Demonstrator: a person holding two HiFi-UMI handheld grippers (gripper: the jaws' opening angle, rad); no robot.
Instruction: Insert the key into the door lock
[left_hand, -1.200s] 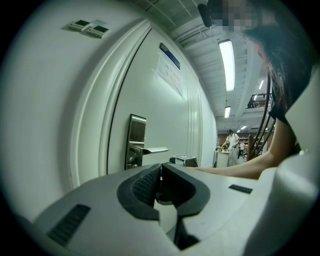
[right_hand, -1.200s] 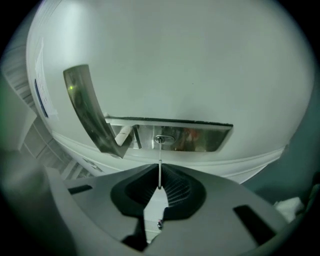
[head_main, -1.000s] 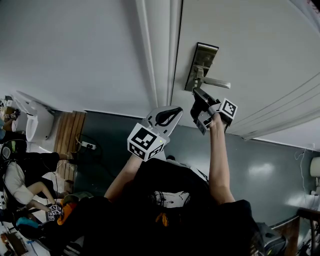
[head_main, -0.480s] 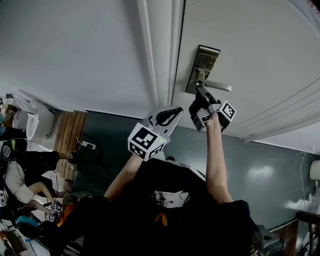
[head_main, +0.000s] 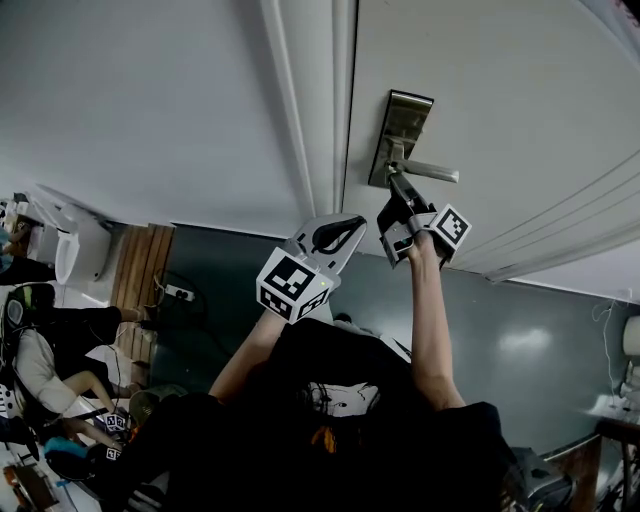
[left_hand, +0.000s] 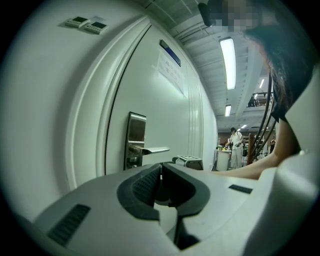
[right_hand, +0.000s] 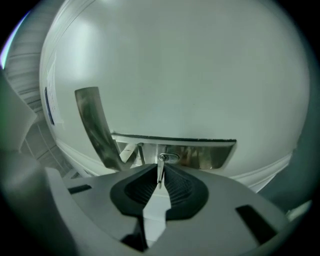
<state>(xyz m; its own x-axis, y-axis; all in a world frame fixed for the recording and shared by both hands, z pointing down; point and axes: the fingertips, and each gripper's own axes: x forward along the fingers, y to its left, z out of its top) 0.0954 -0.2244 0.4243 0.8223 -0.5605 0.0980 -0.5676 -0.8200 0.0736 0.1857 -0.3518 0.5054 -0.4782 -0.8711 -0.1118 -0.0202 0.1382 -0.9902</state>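
Observation:
On the white door (head_main: 500, 80) sits a metal lock plate (head_main: 404, 128) with a lever handle (head_main: 432, 172). My right gripper (head_main: 398, 192) reaches up under the handle, shut on a thin silver key (right_hand: 160, 174). In the right gripper view the key's tip meets the keyhole (right_hand: 169, 157) in the lock plate (right_hand: 205, 154), with the lever handle (right_hand: 94, 125) at the left. My left gripper (head_main: 350, 224) hangs below the door frame, shut with nothing in it. From the left gripper (left_hand: 160, 167) view the lock plate (left_hand: 134, 140) and handle (left_hand: 156, 149) lie ahead.
The door frame (head_main: 315, 110) runs left of the lock, with a plain wall (head_main: 140, 100) beyond it. Dark floor (head_main: 230, 290) lies below. People sit at the far left (head_main: 40, 360). A power strip (head_main: 176, 292) lies by a wooden panel (head_main: 135, 265).
My right gripper has risen a little with the key, closing in under the handle on the lock plate. The left gripper has stayed where it was.

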